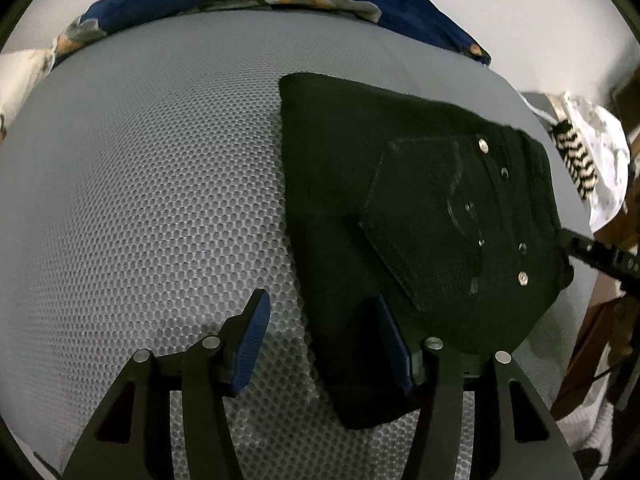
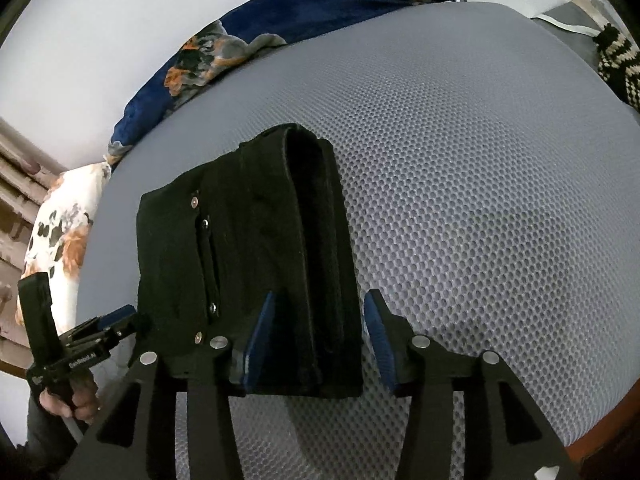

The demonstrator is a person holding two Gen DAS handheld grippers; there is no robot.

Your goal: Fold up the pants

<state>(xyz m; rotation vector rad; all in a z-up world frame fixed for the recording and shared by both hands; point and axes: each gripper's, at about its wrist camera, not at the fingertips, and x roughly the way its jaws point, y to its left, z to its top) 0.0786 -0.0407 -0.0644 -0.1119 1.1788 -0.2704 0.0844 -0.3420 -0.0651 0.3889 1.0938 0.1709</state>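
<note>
We see the black pants (image 1: 420, 220) folded into a compact bundle on the grey mesh mattress (image 1: 140, 200), long axis running away from us. Our left claw (image 1: 324, 344) and right claw (image 2: 318, 344) both hang spread at its near edge, gripping nothing.

Pants (image 1: 340, 184): black, silver rivets. Mattress (image 1: 140, 200): grey, honeycomb mesh pattern. Blanket (image 2: 320, 12) at far edge: navy, orange-and-grey floral print. Pillow (image 2: 60, 232): white, orange and black flowers. Knit item (image 1: 576, 160): black-and-cream zigzag. Gripper (image 1: 320, 344) pads (image 1: 252, 344): blue.
</note>
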